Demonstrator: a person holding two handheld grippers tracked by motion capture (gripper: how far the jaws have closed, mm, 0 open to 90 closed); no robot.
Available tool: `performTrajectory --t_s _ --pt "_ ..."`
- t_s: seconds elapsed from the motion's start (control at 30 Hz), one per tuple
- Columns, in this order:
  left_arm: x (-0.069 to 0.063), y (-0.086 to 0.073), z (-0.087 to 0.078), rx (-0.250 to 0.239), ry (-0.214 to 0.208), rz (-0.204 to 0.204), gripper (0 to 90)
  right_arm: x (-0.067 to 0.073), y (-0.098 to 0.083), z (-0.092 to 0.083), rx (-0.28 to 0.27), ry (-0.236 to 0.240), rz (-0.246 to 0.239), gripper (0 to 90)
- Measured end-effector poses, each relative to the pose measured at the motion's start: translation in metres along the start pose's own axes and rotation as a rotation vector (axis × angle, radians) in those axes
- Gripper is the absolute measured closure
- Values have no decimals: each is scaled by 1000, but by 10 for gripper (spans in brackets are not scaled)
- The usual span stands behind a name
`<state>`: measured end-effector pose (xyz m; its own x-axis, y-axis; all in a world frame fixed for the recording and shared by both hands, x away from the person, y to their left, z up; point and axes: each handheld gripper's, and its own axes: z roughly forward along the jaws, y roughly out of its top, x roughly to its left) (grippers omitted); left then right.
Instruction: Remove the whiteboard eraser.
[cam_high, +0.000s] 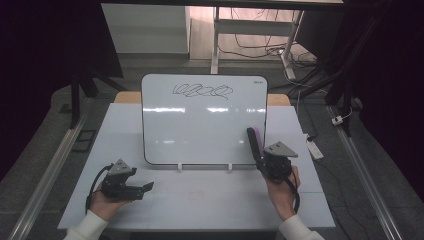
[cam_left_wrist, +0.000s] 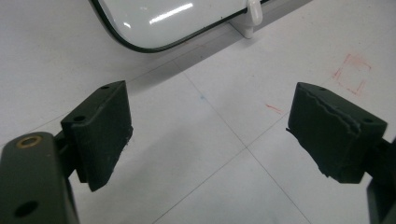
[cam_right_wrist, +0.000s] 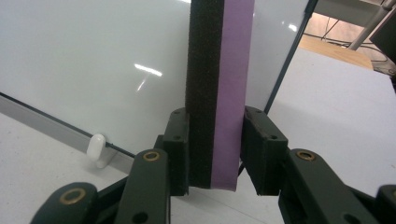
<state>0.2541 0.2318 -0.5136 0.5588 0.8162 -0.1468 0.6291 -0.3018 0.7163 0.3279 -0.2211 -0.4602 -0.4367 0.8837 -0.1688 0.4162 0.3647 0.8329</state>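
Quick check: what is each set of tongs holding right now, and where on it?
The right tongs grip a whiteboard eraser by its lower end, one jaw on the black felt face, one on the purple back. The left tongs are open and hold nothing.

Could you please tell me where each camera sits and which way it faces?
High view: above the person's side, looking down on the table and whiteboard; both hands and tools show.
Left gripper view: on the left tool, facing the table, open jaws apart.
Right gripper view: on the right tool, clamping an eraser.
All views share the whiteboard.
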Motion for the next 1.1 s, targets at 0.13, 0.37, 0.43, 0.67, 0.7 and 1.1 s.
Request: performTrajectory --t_s 0.13,0.37,0.43,0.67,0.7,1.1 --pt "0 0 0 -2 0 -3 143 0 1 -3 -17 1 -6 651" --pt "-1 1 -1 -9 -4 -5 144 13 5 -13 -66 31 -59 654" --pt "-1 2 -2 -13 -7 -4 144 17 4 -14 -74 45 -65 654" --pt "-5 9 -4 -40 -34 -8 149 27 4 -13 -103 83 -81 654" --pt "-9 14 -4 -50 -43 -2 150 29 3 -13 -106 92 -84 654" --pt "-30 45 2 -85 -106 35 153 59 -1 -11 -134 174 -131 653"
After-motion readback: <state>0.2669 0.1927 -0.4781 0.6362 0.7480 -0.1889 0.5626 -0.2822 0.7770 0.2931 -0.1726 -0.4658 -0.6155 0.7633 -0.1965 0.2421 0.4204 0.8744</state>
